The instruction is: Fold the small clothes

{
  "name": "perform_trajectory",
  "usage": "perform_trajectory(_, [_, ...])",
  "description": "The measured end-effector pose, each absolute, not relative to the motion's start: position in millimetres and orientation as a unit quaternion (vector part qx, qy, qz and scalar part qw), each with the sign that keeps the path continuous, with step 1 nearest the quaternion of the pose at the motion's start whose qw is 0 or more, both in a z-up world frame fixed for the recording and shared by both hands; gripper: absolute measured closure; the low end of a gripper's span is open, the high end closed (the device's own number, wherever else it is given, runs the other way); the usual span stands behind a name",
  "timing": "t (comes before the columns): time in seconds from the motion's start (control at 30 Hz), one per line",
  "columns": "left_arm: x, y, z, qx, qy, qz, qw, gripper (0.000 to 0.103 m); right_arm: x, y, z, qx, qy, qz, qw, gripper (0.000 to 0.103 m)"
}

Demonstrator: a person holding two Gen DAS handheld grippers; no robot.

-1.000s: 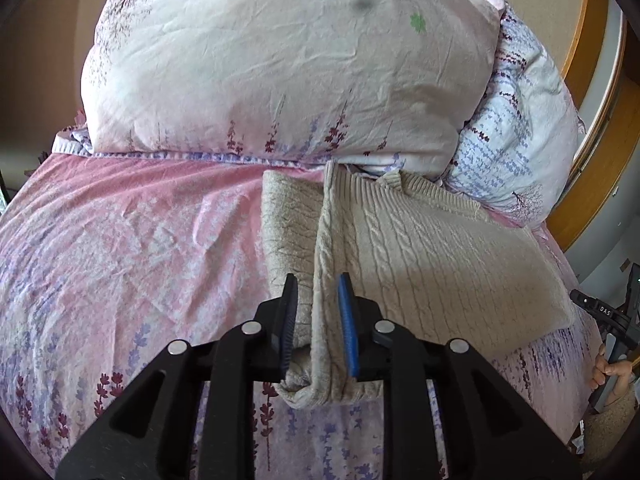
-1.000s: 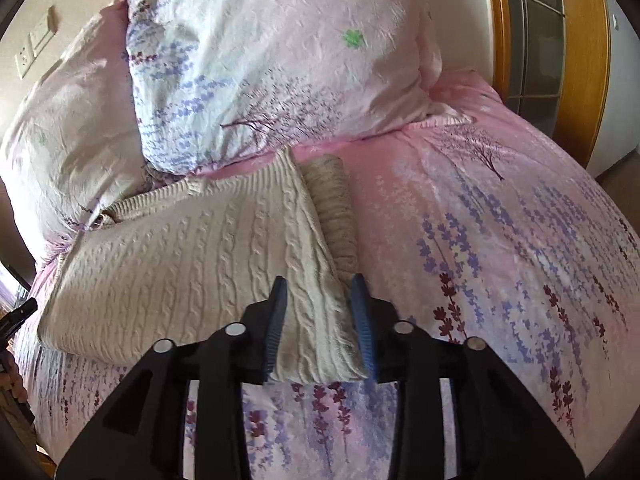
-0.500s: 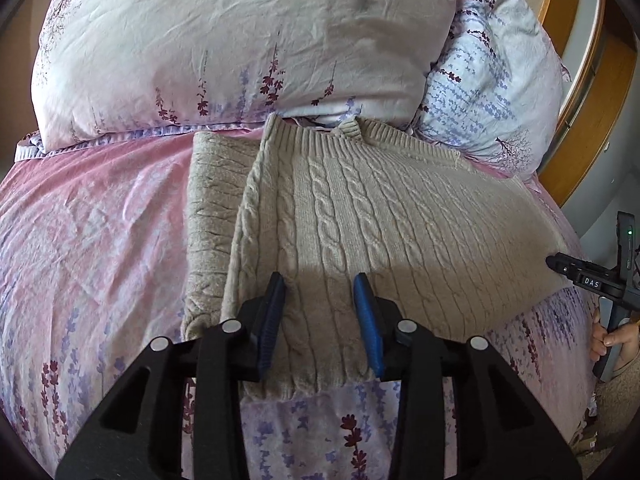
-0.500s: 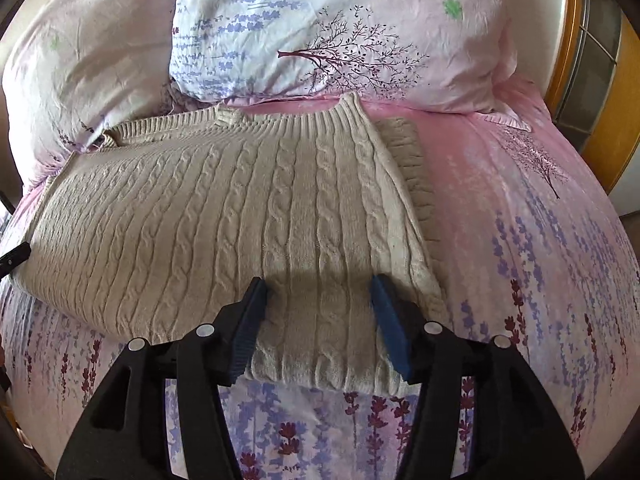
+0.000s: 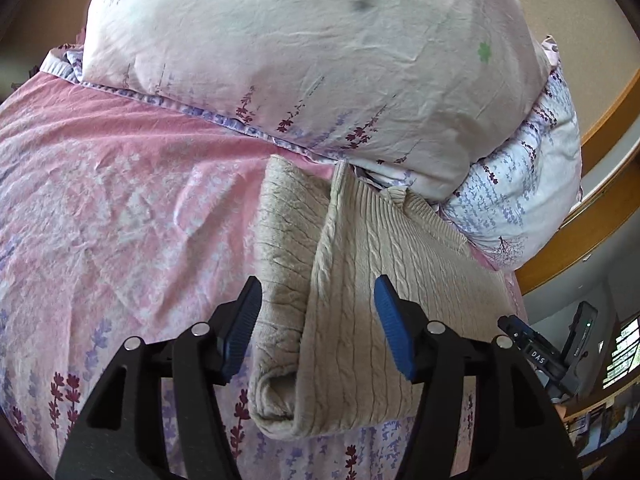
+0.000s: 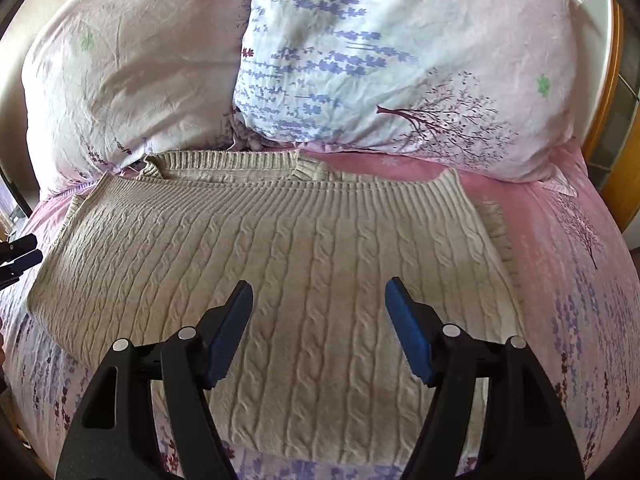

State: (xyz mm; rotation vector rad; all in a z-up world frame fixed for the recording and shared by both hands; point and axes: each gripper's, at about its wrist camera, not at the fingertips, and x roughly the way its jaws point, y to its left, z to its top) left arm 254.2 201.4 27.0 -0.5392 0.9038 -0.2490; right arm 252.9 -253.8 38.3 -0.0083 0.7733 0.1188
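Note:
A beige cable-knit sweater (image 6: pixel 304 256) lies flat on the pink floral bed sheet (image 6: pixel 568 264), its collar toward the pillows. In the left wrist view the sweater (image 5: pixel 384 280) has its sleeve (image 5: pixel 280 264) folded in along the left side. My left gripper (image 5: pixel 316 328) is open and empty, low over the sweater's left hem corner. My right gripper (image 6: pixel 320 328) is open and empty, above the sweater's lower middle. The other gripper's tip (image 6: pixel 16 260) shows at the left edge of the right wrist view.
Two floral pillows (image 6: pixel 392 60) (image 6: pixel 120 68) lean at the head of the bed, touching the sweater's collar. A wooden headboard frame (image 5: pixel 608 128) runs along the right. A black device (image 5: pixel 560 352) is held at the bed's right side.
Both grippers have let go of the sweater and opened wide. The sleeves now lie folded in. The left gripper has swung back to the sweater's left edge; the right has centred over it.

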Motion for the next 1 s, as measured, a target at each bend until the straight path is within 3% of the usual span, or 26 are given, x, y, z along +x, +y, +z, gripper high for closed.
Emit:
perform_trajectory(0.1, [263.8, 204.6, 21.9, -0.274, 0.439, -0.121, 0.847, 0.039, 264.7, -248.6, 31.9, 0.01, 0.388, 0.056, 0.92, 0.033])
perform_trajectory(0.77, [294.6, 184.9, 6.2, -0.275, 0.456, -0.131, 0.836, 0.037, 271.0, -234.1, 24.4, -0.034, 0.388, 0.029, 0.921, 0.024])
perform_trajectory(0.9, [298.8, 181.2, 2.9, -0.29, 0.456, -0.14, 0.83, 0.041, 271.0, -234.0, 24.6, -0.035, 0.386, 0.029, 0.921, 0.023])
perform_trajectory(1.0, [301.6, 177.2, 0.3, -0.298, 0.464, -0.147, 0.821, 0.05, 270.6, -234.8, 24.4, -0.035, 0.386, 0.03, 0.921, 0.023])
